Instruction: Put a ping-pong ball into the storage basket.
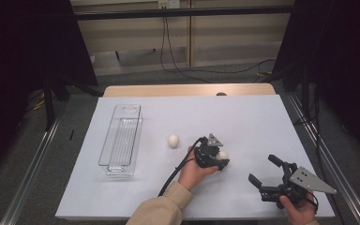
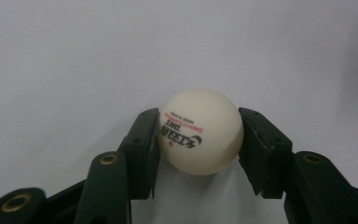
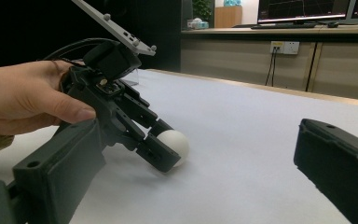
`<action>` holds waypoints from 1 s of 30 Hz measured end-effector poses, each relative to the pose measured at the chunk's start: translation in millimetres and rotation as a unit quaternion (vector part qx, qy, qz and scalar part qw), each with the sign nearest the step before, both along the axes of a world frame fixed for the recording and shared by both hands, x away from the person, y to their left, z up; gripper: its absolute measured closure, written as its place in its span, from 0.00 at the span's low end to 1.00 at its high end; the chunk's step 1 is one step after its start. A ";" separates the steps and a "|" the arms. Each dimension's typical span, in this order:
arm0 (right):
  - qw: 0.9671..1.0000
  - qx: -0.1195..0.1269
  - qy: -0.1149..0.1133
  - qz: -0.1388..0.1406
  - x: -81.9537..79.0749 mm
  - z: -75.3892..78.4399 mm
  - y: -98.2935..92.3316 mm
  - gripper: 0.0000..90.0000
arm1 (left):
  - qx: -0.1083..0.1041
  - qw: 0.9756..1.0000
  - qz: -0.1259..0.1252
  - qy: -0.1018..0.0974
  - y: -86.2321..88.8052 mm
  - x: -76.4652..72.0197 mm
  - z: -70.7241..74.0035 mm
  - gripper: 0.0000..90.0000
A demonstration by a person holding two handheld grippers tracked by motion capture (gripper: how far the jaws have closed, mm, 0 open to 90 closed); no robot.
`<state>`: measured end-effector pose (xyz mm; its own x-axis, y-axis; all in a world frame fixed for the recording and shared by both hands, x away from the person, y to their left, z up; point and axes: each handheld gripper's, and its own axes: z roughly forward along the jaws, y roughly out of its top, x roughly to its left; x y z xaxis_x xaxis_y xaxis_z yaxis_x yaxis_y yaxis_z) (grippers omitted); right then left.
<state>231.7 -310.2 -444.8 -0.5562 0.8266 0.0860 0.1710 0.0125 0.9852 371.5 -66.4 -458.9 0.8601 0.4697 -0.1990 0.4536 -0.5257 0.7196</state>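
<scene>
Clearly the left gripper (image 2: 199,140) clamps the ping-pong ball (image 2: 200,132) on the white sheet (image 1: 243,117), while the right gripper (image 1: 263,171) waits agape; next, probably a gentle lift toward the clear bin (image 1: 122,140)

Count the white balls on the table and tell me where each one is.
2. One ball lies free on the white sheet right of the clear bin; the other ball is clamped in the left gripper.

Open table (image 1: 243,117) beyond clear bin (image 1: 122,140)
</scene>
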 end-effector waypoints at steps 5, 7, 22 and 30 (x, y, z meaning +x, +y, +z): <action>1.000 0.001 0.000 0.000 -0.3 0.2 0.5 0.01 | -0.004 1.000 -0.001 0.004 2.8 -0.1 2.7 0.56; 1.000 0.000 0.000 0.000 -0.3 0.1 0.5 0.01 | -0.003 1.000 -0.001 0.005 3.9 -0.3 3.6 0.56; 1.000 0.000 0.000 -0.001 -0.1 0.0 0.0 0.01 | -0.010 1.000 -0.001 0.016 12.0 0.0 10.2 0.57; 1.000 0.000 0.000 -0.001 -0.2 0.1 -0.1 0.01 | -0.012 1.000 0.000 0.019 17.6 0.1 14.1 0.57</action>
<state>231.5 -310.3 -444.7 -0.5549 0.8274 0.0861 0.1700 0.0115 0.9854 371.7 -48.9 -444.8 0.8520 0.4635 -0.2433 0.4808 -0.5090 0.7140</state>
